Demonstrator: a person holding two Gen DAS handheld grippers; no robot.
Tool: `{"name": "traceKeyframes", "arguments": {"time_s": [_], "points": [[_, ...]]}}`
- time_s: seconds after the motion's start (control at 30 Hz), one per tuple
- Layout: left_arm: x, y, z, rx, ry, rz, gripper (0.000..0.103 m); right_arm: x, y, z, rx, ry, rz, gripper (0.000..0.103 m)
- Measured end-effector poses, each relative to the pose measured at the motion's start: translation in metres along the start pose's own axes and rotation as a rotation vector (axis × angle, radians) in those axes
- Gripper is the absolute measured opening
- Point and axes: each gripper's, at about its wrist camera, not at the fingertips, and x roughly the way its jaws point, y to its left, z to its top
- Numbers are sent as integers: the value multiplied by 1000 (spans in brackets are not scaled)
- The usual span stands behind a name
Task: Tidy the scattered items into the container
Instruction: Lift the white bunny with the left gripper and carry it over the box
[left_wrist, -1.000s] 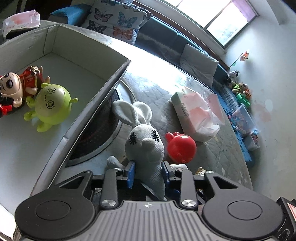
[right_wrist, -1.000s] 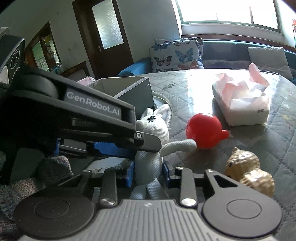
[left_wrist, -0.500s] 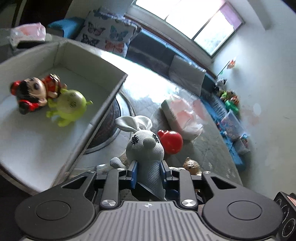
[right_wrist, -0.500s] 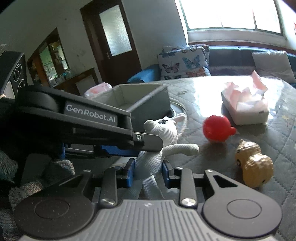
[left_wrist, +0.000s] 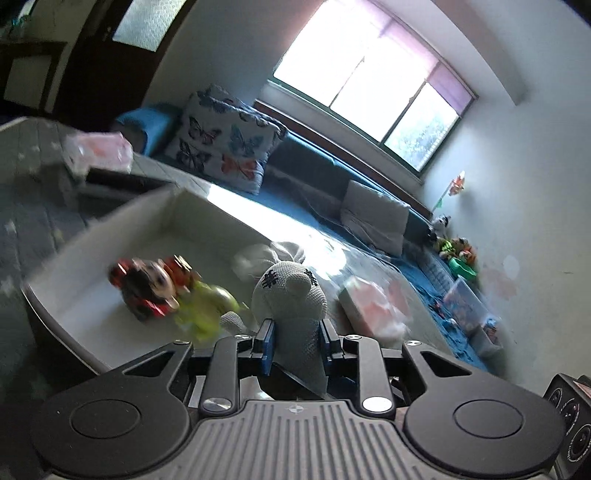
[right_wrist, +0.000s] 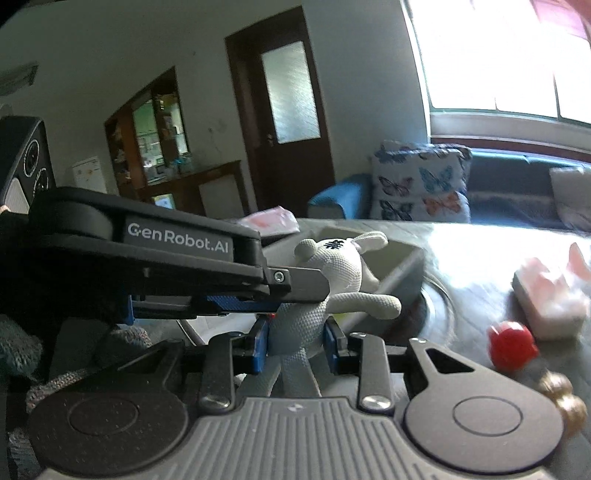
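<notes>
While both tools grip the same soft toy, the left tool has its blue pads pressed against the upper body of the grey knitted rabbit, just under the head. The right tool pinches the rabbit lower down, at the waist, with the legs hanging between its linkage bars. In the right wrist view the left tool reaches in from the left and crosses in front of the rabbit's chest. One arm of the rabbit sticks out to the right, and the head with its stitched eyes stands upright above both grips. The rabbit is held clear of the worktop.

Beyond the rabbit in the left wrist view lies the container, a shallow white open box. Inside it rest a doll with a dark head and red clothes and, touching it, a yellow-green figure; both are blurred. In the right wrist view the container's grey outer wall shows just behind the rabbit.

On the worktop to the right are a red ball-shaped toy, a brown peanut-shaped item near the frame edge, and a tissue pack with pink tissue. A second pink pack sits past the container's far corner. Behind the worktop runs a blue sofa carrying a butterfly cushion under a bright window.
</notes>
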Motion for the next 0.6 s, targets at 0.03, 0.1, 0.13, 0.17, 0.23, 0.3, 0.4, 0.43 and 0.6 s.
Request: {"name": "traceKeyframes", "arguments": {"time_s": [0.03,0.1,0.13,0.17,0.23,0.3,0.4,0.43,0.6], "points": [[0,5,6,0,-4,7,27,7,4,3,-6,-3,4,30],[1,16,16,6,-10,24,27,20,11,10,-16,-6,13,30],[3,21,21,7,-11,35,27,28,14,13,-18,-4,18,30],[4,27,26,13,-10,43,27,37,17,17,-18,0,26,30],[8,39,32,12,-6,58,27,53,22,22,-12,11,35,30],[12,49,38,9,3,76,27,70,26,26,1,24,47,30],[19,66,44,3,18,110,28,94,29,30,15,51,64,30],[21,70,45,3,23,121,28,102,31,30,21,62,69,30],[29,92,49,-15,44,165,29,133,32,28,52,119,96,30]]}}
